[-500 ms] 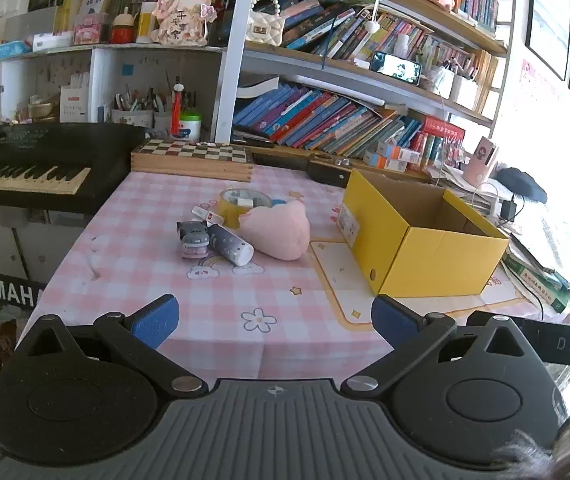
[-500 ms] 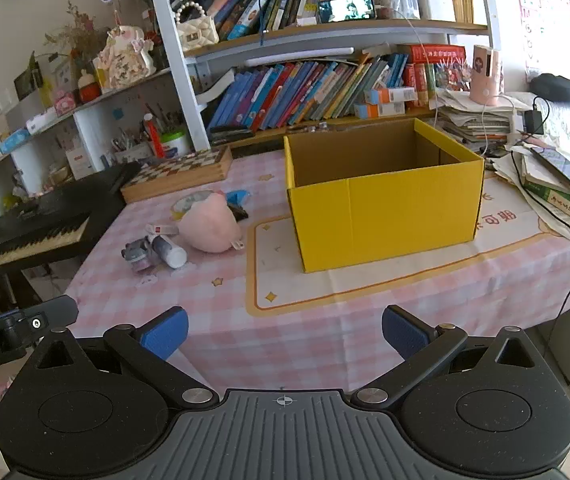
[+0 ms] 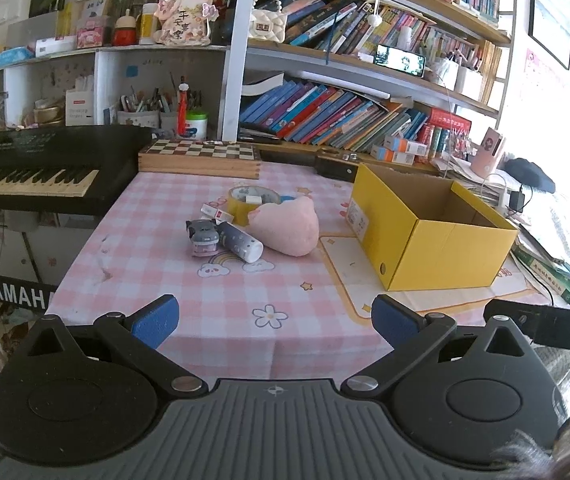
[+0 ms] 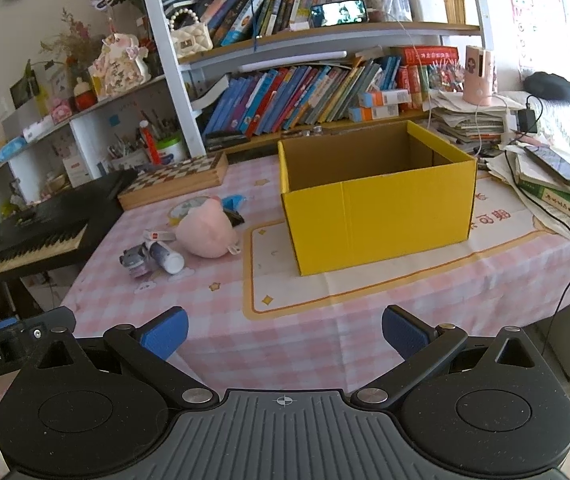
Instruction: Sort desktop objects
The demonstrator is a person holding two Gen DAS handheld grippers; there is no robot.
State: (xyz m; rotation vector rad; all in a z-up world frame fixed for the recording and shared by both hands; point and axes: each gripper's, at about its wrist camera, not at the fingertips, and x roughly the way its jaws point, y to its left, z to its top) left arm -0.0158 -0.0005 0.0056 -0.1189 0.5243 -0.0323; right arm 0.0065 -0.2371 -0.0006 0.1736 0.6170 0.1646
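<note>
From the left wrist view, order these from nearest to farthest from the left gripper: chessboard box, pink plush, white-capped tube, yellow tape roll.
Left gripper is open, at the table's near edge.
1. White-capped tube, ahead and slightly left.
2. Pink plush, just behind and to the tube's right.
3. Yellow tape roll, behind the plush.
4. Chessboard box, at the table's far edge.

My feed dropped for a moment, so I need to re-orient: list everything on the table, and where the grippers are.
Box: 1, yellow, open, on the mat at the table's right.
Plush toy: 1, pink, left of the box.
Tape roll: 1, yellow, behind the plush toy.
Tube: 1, grey with white cap, lying left of the plush toy.
Small toy: 1, grey and pink, beside the tube.
Chessboard: 1, wooden, table's far edge.
Left gripper: fingers open, empty.
Right gripper: fingers open, empty.
</note>
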